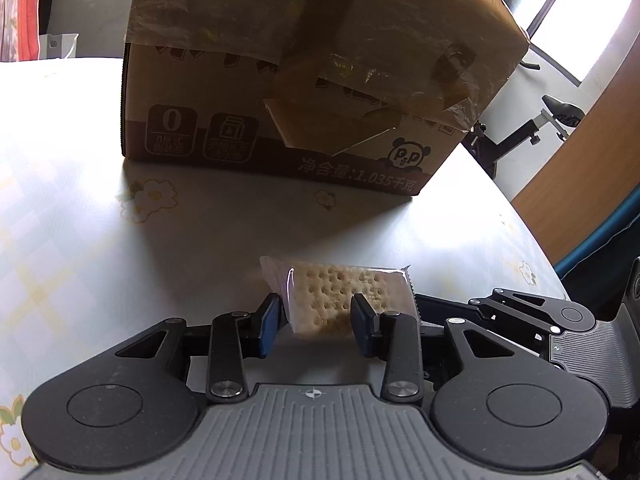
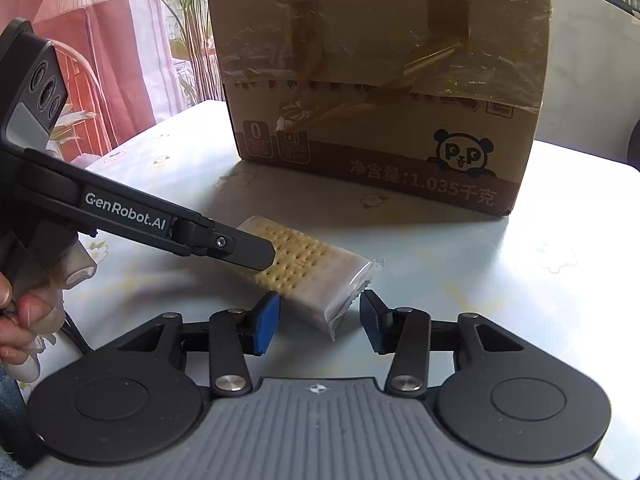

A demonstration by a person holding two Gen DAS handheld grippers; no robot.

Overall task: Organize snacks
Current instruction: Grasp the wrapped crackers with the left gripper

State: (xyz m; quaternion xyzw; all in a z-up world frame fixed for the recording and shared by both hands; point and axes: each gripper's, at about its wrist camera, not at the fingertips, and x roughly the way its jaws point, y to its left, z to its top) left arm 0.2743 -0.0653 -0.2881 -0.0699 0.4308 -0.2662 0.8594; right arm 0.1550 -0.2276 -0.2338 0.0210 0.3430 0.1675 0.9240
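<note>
A pack of crackers in clear wrap (image 1: pixel 340 294) sits between the pads of my left gripper (image 1: pixel 316 320), which is shut on it just above the table. In the right wrist view the same cracker pack (image 2: pixel 308 268) is held by the left gripper (image 2: pixel 256 250), which reaches in from the left. My right gripper (image 2: pixel 320 322) is open, with the pack's near sealed end between its blue pads but not touching them. A taped cardboard box (image 1: pixel 312 80) with a panda logo stands behind, and it also shows in the right wrist view (image 2: pixel 384 92).
The table wears a pale floral cloth (image 1: pixel 80 220). An exercise bike (image 1: pixel 532 128) stands beyond the table's right edge. The right gripper's body (image 1: pixel 560 320) lies at the right. A plant and a red curtain (image 2: pixel 100 40) stand behind the table.
</note>
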